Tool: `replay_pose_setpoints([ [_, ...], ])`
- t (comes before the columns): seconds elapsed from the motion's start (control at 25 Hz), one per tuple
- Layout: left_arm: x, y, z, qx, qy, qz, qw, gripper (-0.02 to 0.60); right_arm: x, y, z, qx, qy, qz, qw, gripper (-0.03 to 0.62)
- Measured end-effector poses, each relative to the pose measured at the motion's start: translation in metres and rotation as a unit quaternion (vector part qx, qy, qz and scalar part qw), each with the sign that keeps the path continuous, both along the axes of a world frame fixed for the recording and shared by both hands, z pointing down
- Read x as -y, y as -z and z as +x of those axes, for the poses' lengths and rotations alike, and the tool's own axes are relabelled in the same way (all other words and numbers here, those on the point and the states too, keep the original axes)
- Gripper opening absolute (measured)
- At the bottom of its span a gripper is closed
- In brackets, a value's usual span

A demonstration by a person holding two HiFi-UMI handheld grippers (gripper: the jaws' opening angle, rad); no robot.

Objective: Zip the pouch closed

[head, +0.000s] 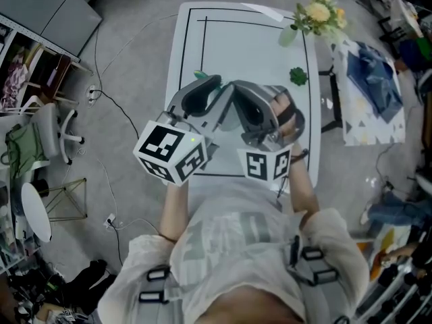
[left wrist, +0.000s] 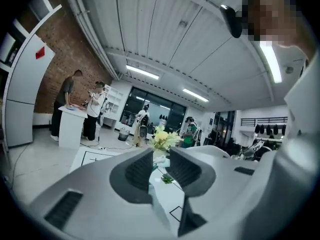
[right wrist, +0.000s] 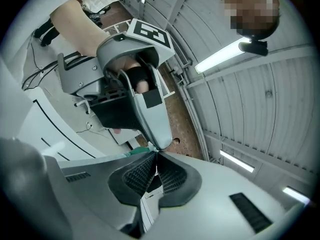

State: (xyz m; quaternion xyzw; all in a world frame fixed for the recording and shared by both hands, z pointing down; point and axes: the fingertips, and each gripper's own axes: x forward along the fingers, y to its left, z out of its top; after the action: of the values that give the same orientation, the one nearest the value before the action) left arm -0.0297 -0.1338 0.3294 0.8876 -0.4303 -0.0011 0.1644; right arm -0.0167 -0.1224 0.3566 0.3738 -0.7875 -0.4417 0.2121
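Grey plastic left tongs [left wrist: 161, 155] stand released. Their ribbed dark pads are apart with nothing between them, and through the gap show only the surface and a bunch of yellow flowers [left wrist: 162, 138]. The right tongs [right wrist: 156, 157] are clenched, pads pressed together along their length. A thin pale scrap shows at their very tip, too small to name. The tip of the left tongs comes right up against that of the right, so in the head view the two form a peak raised in front of the person's chest.

The pouch [head: 203, 75] shows only as a small sliver of teal-green cloth with a pale bit at its end, peeking out just beside the upper edge of the left tongs. In the right gripper view the same green sits directly behind the clenched tip. Its zip, shape and mouth are hidden. Whether it hangs from the tongs or lies beneath them cannot be told.

Each gripper carries a cube with black and white markers [head: 170, 152]. Below lies the white surface [head: 236, 39], drawn with a black rectangular outline. Near its right edge sits a small dark green thing [head: 298, 76], with the flowers at the far right corner. Grey floor [head: 128, 73] with cables surrounds it.
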Motion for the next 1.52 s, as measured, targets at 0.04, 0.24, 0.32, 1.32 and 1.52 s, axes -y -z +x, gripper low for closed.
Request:
replay_pose_setpoints([
  [0.04, 0.0, -0.001, -0.001, 0.005, 0.002, 0.0, 1.0, 0.095, -0.001, -0.001, 0.0, -0.003, 0.002, 0.002, 1.0, 0.014],
  [0.24, -0.006, -0.008, 0.001, -0.004, -0.031, -0.029, 0.9991, 0.035, -0.007, -0.008, -0.001, -0.026, 0.01, 0.006, 1.0, 0.015],
  [0.32, -0.009, -0.013, 0.002, -0.002, -0.047, -0.044, 0.9979, 0.028, -0.011, -0.012, -0.001, -0.04, 0.017, 0.008, 0.999, 0.014],
  [1.32, -0.022, -0.013, -0.009, -0.025, -0.064, -0.057, 0.996, 0.008, -0.026, -0.012, 0.0, -0.05, 0.028, 0.015, 0.998, 0.014],
  [1.52, -0.021, -0.01, -0.013, -0.02, -0.052, -0.049, 0.9973, 0.009, -0.028, -0.008, -0.002, -0.044, 0.029, 0.022, 0.998, 0.015],
])
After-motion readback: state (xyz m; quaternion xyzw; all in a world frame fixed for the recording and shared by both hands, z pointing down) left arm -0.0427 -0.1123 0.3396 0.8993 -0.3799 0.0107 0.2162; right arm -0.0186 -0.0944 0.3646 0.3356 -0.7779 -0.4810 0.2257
